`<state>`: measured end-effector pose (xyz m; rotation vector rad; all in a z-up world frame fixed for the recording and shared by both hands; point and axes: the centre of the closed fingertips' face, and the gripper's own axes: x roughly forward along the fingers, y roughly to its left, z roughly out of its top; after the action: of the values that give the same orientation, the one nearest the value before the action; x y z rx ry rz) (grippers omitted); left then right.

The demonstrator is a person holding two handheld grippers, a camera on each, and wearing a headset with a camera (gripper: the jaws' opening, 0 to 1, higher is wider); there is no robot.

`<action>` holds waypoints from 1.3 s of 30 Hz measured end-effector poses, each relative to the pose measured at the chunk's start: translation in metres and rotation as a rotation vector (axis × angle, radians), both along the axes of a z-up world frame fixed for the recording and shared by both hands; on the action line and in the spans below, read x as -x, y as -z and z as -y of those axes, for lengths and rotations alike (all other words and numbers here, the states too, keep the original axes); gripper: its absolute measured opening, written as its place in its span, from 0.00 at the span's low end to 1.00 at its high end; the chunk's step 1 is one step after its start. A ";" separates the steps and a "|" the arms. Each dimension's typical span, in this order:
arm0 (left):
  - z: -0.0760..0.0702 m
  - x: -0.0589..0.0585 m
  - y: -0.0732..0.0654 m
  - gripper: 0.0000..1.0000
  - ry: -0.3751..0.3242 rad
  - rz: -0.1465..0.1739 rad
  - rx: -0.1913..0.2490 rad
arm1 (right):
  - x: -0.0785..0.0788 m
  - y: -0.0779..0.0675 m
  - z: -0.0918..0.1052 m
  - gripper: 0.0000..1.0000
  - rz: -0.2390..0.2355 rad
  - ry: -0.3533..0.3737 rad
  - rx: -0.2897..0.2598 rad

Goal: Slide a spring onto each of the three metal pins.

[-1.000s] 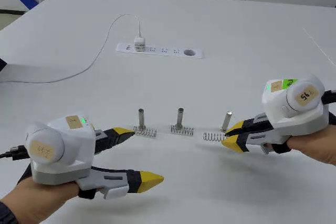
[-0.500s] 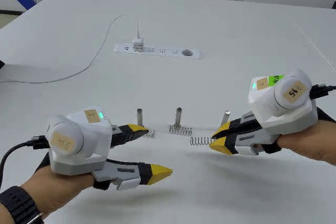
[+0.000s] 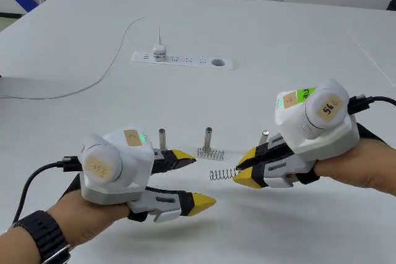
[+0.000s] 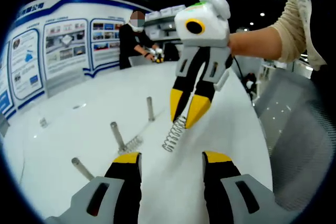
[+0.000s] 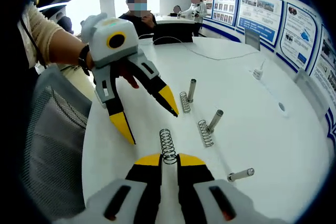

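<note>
Three short metal pins stand in a row on the white table: left (image 3: 162,138), middle (image 3: 208,136), right (image 3: 265,135). My right gripper (image 3: 239,173) is shut on one end of a spring (image 3: 223,174), which it holds level above the table in front of the pins. In the right gripper view that held spring (image 5: 168,145) sticks out past the closed jaws. My left gripper (image 3: 198,178) is open, its tips just left of the spring's free end. One loose spring (image 3: 210,153) lies by the middle pin. Another loose spring (image 5: 184,102) lies by the left pin (image 5: 192,89).
A white power strip (image 3: 182,60) with a plugged charger and a cable (image 3: 111,60) lies further back on the table. People stand at another table (image 5: 173,22) in the background. Wall posters (image 4: 68,43) line the room.
My right gripper has lifted its spring off the table and carried it left, toward the left gripper. The left gripper has moved right and stays open.
</note>
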<state>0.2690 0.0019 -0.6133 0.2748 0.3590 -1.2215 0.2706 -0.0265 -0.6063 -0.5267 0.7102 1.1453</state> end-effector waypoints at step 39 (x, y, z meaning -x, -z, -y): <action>0.014 0.006 0.001 0.12 0.066 0.102 -0.042 | 0.013 -0.019 -0.023 0.11 0.023 -0.078 -0.004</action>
<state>0.2630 -0.0122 -0.6141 0.3860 0.2893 -1.2602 0.2573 -0.0038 -0.5877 -0.5680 0.6724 1.2114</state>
